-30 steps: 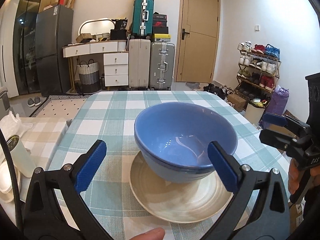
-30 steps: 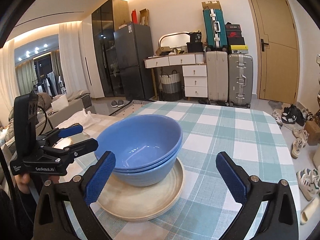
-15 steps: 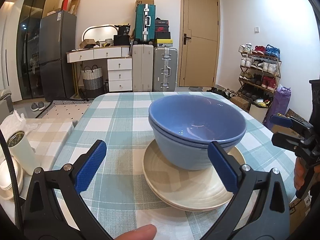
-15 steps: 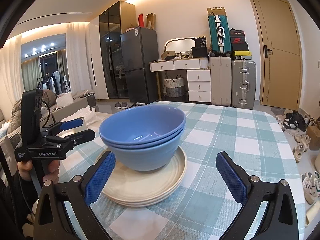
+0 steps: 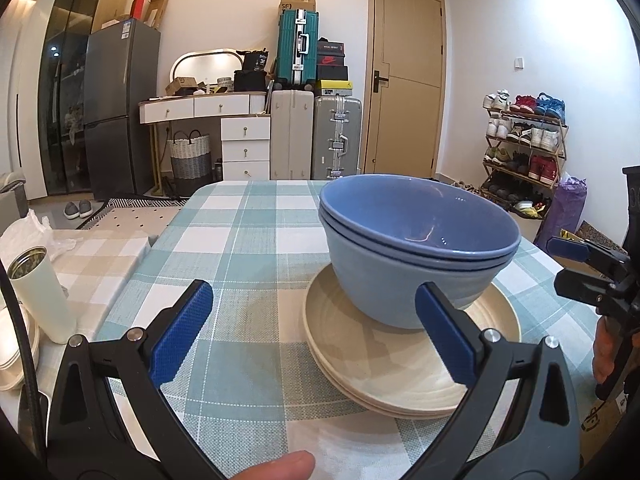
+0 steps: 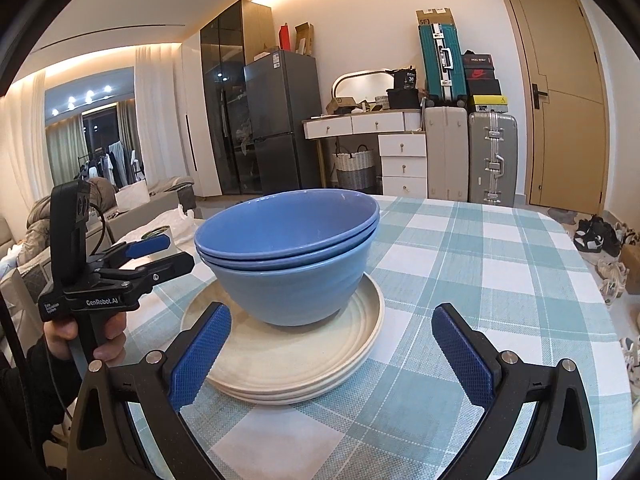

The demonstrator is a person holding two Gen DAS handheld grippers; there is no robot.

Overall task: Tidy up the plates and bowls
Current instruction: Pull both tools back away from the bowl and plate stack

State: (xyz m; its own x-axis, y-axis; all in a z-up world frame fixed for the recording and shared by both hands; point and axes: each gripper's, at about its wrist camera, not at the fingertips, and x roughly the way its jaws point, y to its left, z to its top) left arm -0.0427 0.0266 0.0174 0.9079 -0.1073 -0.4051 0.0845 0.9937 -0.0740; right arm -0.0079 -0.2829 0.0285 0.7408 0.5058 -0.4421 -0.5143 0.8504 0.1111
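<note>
Two nested blue bowls rest on a stack of cream plates on the checked tablecloth. My left gripper is open and low, just in front of and left of the stack, with nothing between its fingers. It shows from the side in the right wrist view as the left gripper, held by a hand. My right gripper is open too, close in front of the plates and holding nothing. At the right edge of the left wrist view the right gripper appears side-on.
A white tumbler and stacked white dishes stand at the table's left side. The table stretches beyond the stack. Behind it are suitcases, a dresser, a fridge, a door and a shoe rack.
Both grippers have dropped lower and drawn back from the bowls, so the stack now shows from the side. The left gripper has also shifted left. Bowls and plates stayed put.
</note>
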